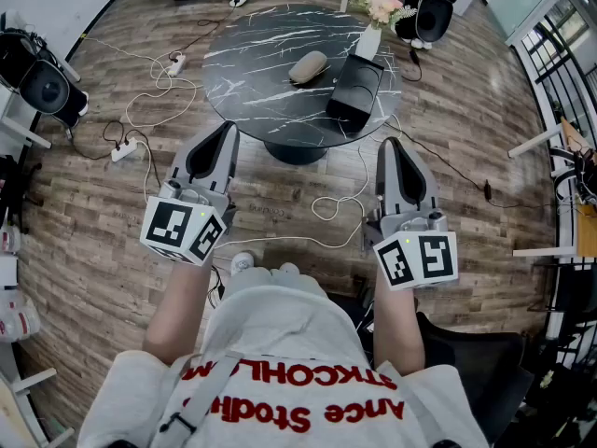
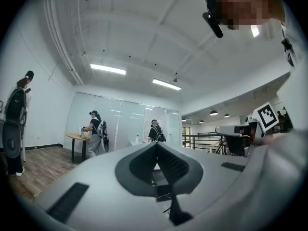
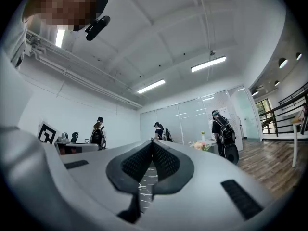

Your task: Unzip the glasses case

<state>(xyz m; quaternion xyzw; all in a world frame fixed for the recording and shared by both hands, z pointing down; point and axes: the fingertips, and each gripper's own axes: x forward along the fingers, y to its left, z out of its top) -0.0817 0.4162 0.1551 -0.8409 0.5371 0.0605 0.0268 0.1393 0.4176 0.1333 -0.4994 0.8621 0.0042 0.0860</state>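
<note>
the left gripper point(image 1: 227, 131) and the right gripper point(image 1: 392, 144) are both closed with nothing between their jaws, held side by side over the wooden floor point(image 1: 112, 222), short of the round black table point(image 1: 242, 73). the glasses case point(image 1: 309, 66) (beige and oval, its zip too small to make out) lies near the middle of the table, well apart from both grippers. just to its right sits a black box point(image 1: 355, 91), with a vase of flowers point(image 1: 371, 34) beyond it. white cables point(image 1: 336, 208) trail across the floor.

Glasses case point(image 1: 308, 66) on marble table point(image 1: 247, 87)
</note>
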